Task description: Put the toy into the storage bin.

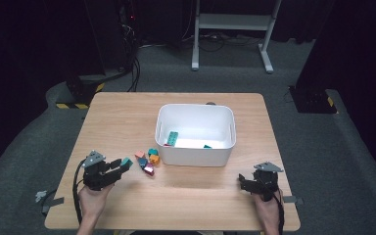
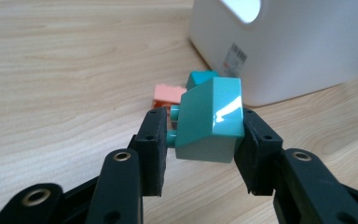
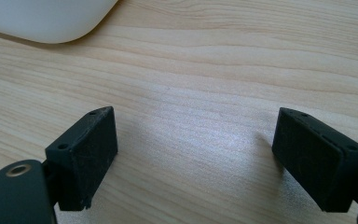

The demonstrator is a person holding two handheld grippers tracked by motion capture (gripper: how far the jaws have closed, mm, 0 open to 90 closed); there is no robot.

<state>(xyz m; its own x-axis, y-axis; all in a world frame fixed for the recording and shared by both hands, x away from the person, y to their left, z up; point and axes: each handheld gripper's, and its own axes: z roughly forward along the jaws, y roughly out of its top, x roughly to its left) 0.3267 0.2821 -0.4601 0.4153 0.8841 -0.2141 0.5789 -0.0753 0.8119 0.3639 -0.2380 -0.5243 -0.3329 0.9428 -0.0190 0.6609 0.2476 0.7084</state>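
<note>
Left gripper (image 1: 123, 165) at the near left of the table (image 1: 127, 117), jaws clamped on a teal block (image 2: 209, 119), lifted off the wood. Just right of it and beyond, a small heap of loose blocks (image 1: 147, 159) against the near left corner of the white bin (image 1: 196, 155); in the left gripper view a salmon block (image 2: 168, 94) and another teal one just behind the held piece, bin wall close on the right. Inside the bin, a teal brick (image 1: 172, 138) by the left wall. Open wood to the left and far side of the heap, out to the table's left edge. Right gripper (image 1: 242, 182) at the near right, close to the table's right and near edges, jaws spread wide with nothing between, bare wood ahead, bin corner at the far left in its own view.
</note>
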